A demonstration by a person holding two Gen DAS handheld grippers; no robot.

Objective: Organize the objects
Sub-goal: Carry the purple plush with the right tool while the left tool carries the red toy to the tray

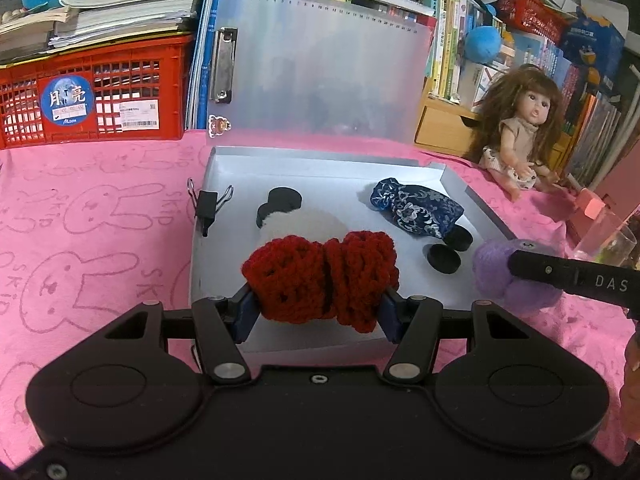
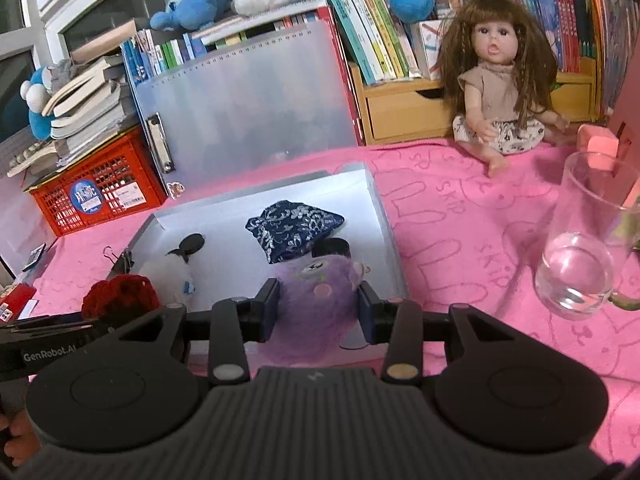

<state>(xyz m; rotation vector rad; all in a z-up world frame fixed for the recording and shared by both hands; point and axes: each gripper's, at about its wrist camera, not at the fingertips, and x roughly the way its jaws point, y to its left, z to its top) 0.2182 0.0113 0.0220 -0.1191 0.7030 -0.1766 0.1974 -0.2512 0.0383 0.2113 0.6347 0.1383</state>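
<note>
My left gripper [image 1: 320,309] is shut on a red crocheted toy with a white fluffy body [image 1: 322,276], held over the near part of an open silver box [image 1: 224,184]. The same red toy [image 2: 120,296] shows at the left of the right wrist view. My right gripper [image 2: 318,308] is shut on a fuzzy purple plush ball [image 2: 316,304], held over the box's near right corner [image 2: 394,264]. The purple ball [image 1: 508,276] appears at the right in the left wrist view. Inside the box lie a blue patterned pouch [image 1: 416,208] and black round discs [image 1: 444,260].
A black binder clip [image 1: 208,204] sits on the box's left wall. A translucent clipboard [image 1: 320,64] leans behind it, a red crate [image 1: 92,92] with books to its left. A doll [image 2: 500,76] sits at the back right, a glass [image 2: 580,240] nearer. Pink cloth [image 1: 100,220] covers the table.
</note>
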